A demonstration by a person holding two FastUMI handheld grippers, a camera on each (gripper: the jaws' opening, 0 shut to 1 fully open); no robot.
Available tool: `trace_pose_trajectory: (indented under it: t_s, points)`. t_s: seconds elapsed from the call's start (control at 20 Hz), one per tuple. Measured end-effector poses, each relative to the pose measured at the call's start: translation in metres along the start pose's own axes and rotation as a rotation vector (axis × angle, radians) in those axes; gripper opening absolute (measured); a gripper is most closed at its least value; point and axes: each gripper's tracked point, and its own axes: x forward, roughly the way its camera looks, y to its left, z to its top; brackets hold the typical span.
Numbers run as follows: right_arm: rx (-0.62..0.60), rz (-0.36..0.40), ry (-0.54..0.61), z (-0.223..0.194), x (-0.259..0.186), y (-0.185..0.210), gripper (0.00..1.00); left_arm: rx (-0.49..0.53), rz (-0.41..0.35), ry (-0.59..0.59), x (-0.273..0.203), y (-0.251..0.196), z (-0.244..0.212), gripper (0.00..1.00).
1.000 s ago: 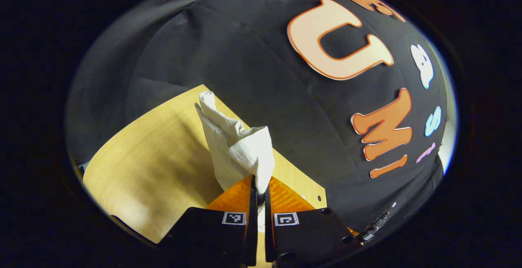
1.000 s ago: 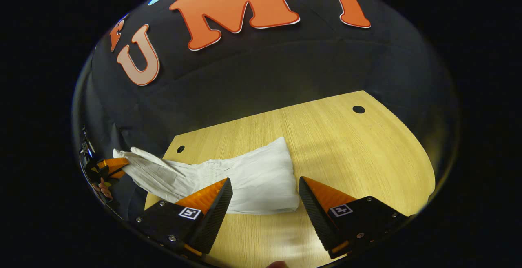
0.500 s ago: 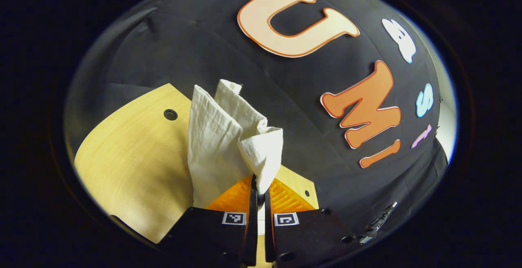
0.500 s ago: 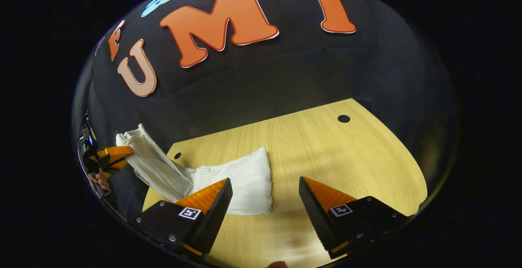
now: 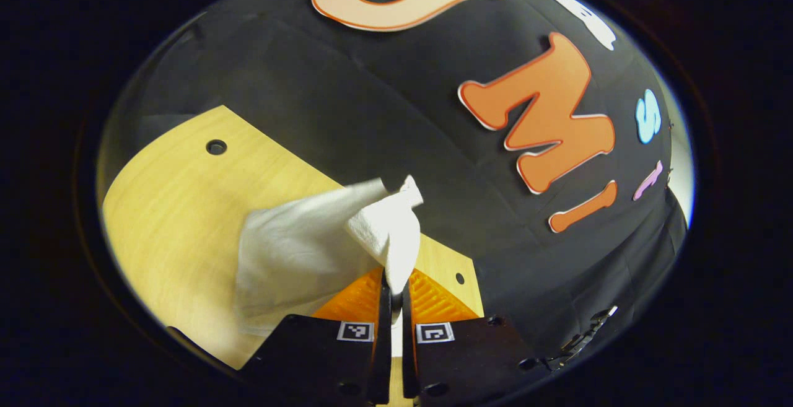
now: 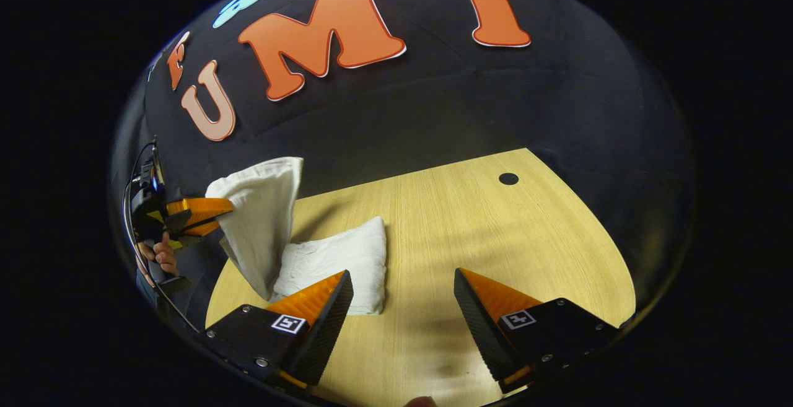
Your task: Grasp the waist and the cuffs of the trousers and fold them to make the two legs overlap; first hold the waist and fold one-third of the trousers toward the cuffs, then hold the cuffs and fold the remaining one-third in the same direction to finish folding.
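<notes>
We see the left gripper (image 5: 391,286) clamped tight on an end of the white trousers (image 5: 310,252), its two fingers pinched together with the cloth bunched between them. In the left gripper view the fabric rises from the fingertips and drapes away to the left over the wooden table (image 5: 179,209). In the right gripper view we pick up that same left gripper (image 6: 214,212) far off at the left edge, held level above the table's edge, a hand (image 6: 158,257) wrapped around its grip below. It carries one end of the trousers (image 6: 297,243) raised off the table, the cloth hanging down in a steep sheet, while the rest lies folded flat on the table (image 6: 471,221) just beside it. Our right gripper (image 6: 403,305) hovers low over the wood with its jaws spread wide and nothing between them; its left finger (image 6: 316,308) overlaps the near edge of the flat cloth in this view, and we cannot tell whether it touches.
</notes>
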Motion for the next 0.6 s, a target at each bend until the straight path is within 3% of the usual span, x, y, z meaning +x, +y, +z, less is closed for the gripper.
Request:
trace_pose_trajectory:
  t_s: [0.3,0.45,0.55,0.6]
  points:
    - [0.043,-0.014,0.008,-0.005,-0.004,-0.038,0.98,0.089,0.027,0.163,0.053,-0.028,-0.093,0.12]
    - [0.056,-0.016,0.009,-0.008,-0.006,-0.047,0.99,0.14,-0.014,0.279,0.06,-0.04,-0.15,0.1]
    - [0.056,-0.011,0.002,-0.006,-0.007,-0.047,0.98,0.159,-0.026,0.298,0.059,-0.048,-0.169,0.59]
    - [0.052,-0.008,-0.001,-0.005,-0.007,-0.047,0.99,0.173,-0.028,0.294,0.056,-0.05,-0.177,0.67]
